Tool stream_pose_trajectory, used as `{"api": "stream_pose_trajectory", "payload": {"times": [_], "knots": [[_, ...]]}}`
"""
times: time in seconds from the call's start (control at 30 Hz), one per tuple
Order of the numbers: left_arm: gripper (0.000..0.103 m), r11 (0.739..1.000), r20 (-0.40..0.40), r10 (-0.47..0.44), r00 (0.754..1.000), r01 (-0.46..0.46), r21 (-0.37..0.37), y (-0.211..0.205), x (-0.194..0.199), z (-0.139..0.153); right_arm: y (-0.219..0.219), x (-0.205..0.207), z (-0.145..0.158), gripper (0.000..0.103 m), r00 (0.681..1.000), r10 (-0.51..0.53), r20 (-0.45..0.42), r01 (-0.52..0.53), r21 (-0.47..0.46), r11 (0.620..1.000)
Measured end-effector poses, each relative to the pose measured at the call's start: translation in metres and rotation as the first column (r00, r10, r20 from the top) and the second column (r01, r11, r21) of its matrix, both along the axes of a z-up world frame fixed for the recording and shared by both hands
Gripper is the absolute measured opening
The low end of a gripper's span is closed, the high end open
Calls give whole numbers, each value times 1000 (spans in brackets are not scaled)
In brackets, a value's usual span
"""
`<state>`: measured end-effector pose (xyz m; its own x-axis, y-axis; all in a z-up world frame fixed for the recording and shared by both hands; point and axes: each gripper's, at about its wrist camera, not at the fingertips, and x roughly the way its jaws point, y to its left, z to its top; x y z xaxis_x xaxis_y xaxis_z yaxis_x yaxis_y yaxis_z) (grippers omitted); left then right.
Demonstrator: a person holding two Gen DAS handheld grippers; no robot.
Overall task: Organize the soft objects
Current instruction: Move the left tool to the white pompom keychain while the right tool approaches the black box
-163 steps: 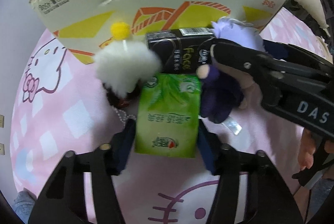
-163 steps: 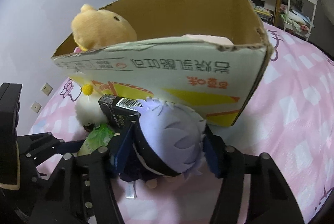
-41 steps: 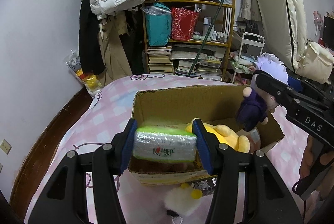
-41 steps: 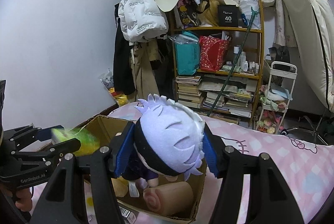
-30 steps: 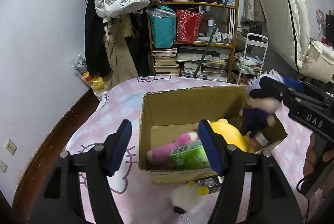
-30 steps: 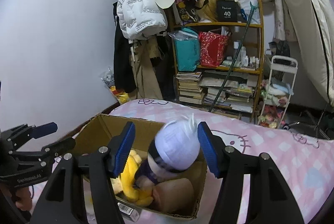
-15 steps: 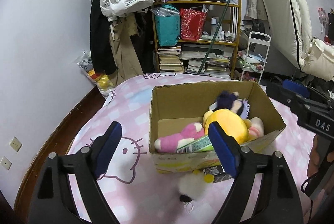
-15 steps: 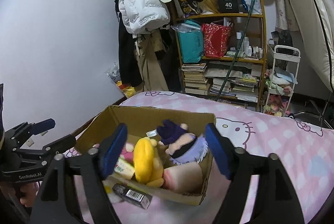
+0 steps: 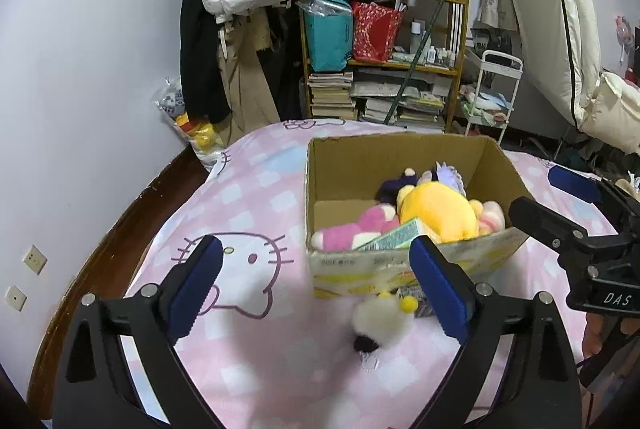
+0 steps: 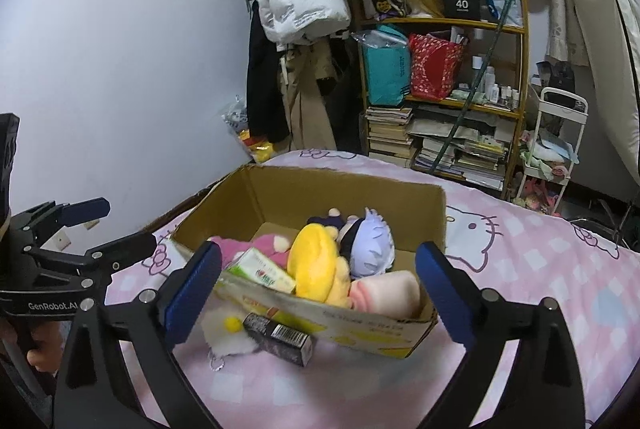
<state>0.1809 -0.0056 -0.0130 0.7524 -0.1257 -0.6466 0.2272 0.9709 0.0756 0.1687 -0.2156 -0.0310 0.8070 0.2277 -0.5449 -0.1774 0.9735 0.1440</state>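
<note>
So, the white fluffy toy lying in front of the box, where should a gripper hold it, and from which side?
Grip the white fluffy toy across its round body, coming down from above. It lies loose on the bedspread, beside the black pack and close to the cardboard box, so a side approach looks crowded. The yellow ball seems too small to hold.

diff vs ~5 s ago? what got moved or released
Both loads were lifted off the bedspread and dropped into the cardboard box: the green tissue pack from the left gripper, the purple-haired doll from the right gripper. Both grippers' jaws are opening, nothing between them. The white pompom plush and black carton stayed in front of the box.
</note>
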Motion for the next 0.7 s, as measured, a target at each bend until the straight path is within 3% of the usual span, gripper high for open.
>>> {"api": "stream_pose_trajectory", "payload": {"times": [0.43,0.7], "knots": [[93,1000,-101,-4,995,7,25,4,-3,-18,21,-7,-23,102,993,71,-94,-72,-8,997],[93,1000,-162,20,987,-24,-18,13,12,-27,27,-11,-38,102,988,86,-128,-88,-11,996]]}}
